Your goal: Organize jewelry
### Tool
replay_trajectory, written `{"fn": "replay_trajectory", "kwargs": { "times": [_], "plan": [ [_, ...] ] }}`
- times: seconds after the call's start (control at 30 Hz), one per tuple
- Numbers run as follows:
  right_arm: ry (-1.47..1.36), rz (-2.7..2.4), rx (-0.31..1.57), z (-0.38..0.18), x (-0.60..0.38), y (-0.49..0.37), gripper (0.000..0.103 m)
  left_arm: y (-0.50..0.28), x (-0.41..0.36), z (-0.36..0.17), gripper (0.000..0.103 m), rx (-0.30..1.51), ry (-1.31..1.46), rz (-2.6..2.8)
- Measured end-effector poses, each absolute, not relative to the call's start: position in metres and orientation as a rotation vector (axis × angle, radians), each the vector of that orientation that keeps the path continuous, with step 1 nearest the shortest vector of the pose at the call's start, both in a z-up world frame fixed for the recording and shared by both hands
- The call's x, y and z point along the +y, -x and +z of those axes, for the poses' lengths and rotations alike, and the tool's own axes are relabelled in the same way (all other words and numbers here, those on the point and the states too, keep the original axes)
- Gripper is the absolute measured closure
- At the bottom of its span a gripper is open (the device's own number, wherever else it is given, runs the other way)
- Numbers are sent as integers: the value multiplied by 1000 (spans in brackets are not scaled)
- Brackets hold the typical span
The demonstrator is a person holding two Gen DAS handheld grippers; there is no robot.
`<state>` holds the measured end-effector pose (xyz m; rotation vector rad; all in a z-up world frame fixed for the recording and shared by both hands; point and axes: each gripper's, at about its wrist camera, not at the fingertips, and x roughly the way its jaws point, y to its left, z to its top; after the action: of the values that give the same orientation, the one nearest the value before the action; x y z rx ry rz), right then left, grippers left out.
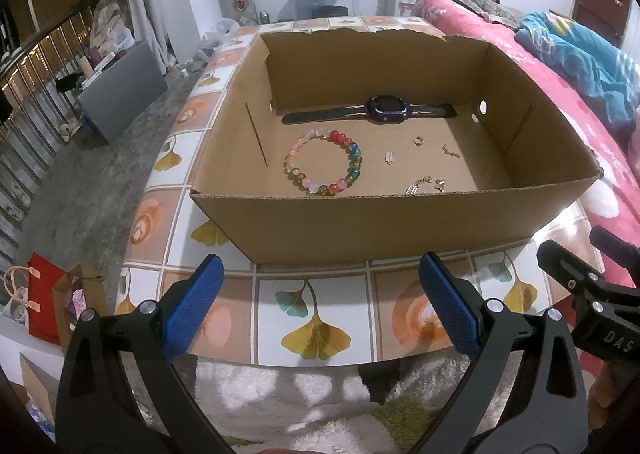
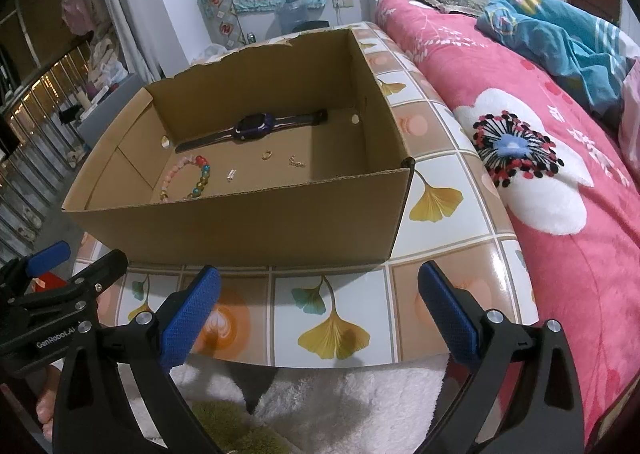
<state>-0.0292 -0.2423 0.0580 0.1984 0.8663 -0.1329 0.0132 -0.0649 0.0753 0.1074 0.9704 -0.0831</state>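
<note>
An open cardboard box (image 1: 360, 226) stands on the tiled table (image 1: 320, 318); it also shows in the right wrist view (image 2: 240, 230). Inside lie a dark purple watch (image 1: 386, 110) (image 2: 256, 125), a coloured bead bracelet (image 1: 324, 162) (image 2: 200, 178), a gold ring (image 1: 418, 140) (image 2: 267, 154) and small metal pieces (image 1: 389, 157) (image 2: 231, 175). My left gripper (image 1: 320, 274) is open and empty in front of the box's near wall. My right gripper (image 2: 320, 282) is open and empty, beside it to the right.
A bed with a pink floral blanket (image 2: 560, 194) runs along the table's right side. A white fluffy cover (image 1: 300, 406) lies below the table's near edge. Bags (image 1: 44, 302) stand on the floor at the left.
</note>
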Motion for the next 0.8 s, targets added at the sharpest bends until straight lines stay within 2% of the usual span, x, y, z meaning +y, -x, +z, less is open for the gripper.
{"fn": "replay_trajectory", "kwargs": {
  "times": [0.8],
  "plan": [
    [-180,-123,873,62,-235,23,7,-14,-62,77,8,973,-95,-87]
  ]
}}
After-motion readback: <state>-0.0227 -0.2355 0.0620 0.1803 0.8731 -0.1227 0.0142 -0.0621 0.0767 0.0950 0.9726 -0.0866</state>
